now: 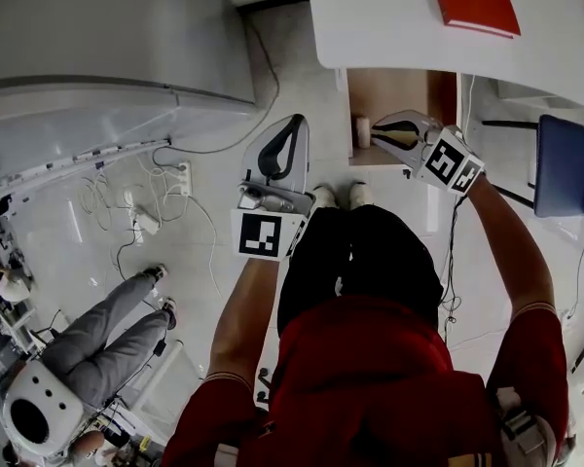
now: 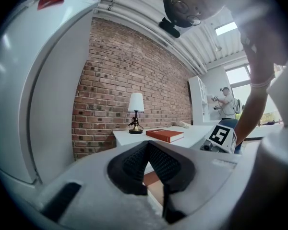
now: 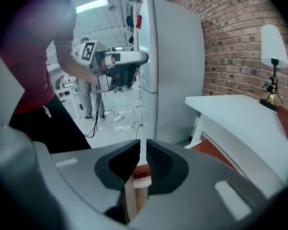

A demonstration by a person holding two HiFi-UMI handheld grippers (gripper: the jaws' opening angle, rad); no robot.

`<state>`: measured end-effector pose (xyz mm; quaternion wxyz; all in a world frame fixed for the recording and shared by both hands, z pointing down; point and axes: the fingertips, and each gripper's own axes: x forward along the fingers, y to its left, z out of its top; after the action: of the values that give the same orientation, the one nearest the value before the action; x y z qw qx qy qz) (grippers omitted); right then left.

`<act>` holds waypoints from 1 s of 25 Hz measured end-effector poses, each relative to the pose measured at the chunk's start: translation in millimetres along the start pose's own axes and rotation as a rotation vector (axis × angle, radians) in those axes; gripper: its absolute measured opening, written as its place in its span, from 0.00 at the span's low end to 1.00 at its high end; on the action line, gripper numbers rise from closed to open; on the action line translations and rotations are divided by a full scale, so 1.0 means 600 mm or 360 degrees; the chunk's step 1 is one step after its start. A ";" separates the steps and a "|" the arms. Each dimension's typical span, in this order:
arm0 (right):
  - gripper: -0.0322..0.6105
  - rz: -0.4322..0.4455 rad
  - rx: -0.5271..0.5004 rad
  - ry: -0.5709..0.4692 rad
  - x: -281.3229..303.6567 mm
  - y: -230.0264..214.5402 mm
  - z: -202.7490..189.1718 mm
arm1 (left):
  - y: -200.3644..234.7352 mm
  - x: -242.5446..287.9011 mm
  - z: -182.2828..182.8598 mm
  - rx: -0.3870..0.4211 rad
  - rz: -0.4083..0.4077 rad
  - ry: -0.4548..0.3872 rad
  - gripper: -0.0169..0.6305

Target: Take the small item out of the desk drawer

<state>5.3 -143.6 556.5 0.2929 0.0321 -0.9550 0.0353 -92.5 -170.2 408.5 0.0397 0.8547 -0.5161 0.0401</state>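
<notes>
Pale floor tiles are spreading under the white desk [image 1: 399, 17], and its drawer [image 1: 399, 95] is hanging open toward me, wooden bottom showing; the small item [image 1: 363, 131], a short pale cylinder, is sitting inside by the drawer's left wall, toward the end nearer me. I am holding my right gripper [image 1: 378, 135] level over the drawer's near end, tips pointing left at the item and just beside it; in the right gripper view the pads are standing slightly apart with a narrow slit between them, and the small item [image 3: 140, 181] is showing low in that slit next to the drawer's wooden edge; I am not seeing the pads pressing on it. My right arm is reaching forward, nearly straight.

A red book [image 1: 474, 0] is lying on the desk top, well clear of the drawer; a lamp [image 2: 136, 111] is standing at the desk's far end before the brick wall [image 2: 129, 66]; a blue chair [image 1: 569, 163] is sitting to my right. I am carrying my left gripper [image 1: 296, 122] out over the floor, away from the desk, its pads meeting at the tips on nothing. Cables [image 1: 127, 202] are trailing across the tiles to my left, where a seated person [image 1: 107, 339] is stretching out their legs.
</notes>
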 end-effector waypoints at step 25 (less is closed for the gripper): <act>0.25 0.0286 -0.0168 0.0478 0.167 -0.042 -0.226 | 0.013 0.051 -0.147 0.0015 -0.0058 0.0071 0.03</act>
<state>0.1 -161.0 725.9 0.4292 -0.0744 -0.9000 0.0156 -87.7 -191.3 499.4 0.0480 0.8630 -0.4993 0.0610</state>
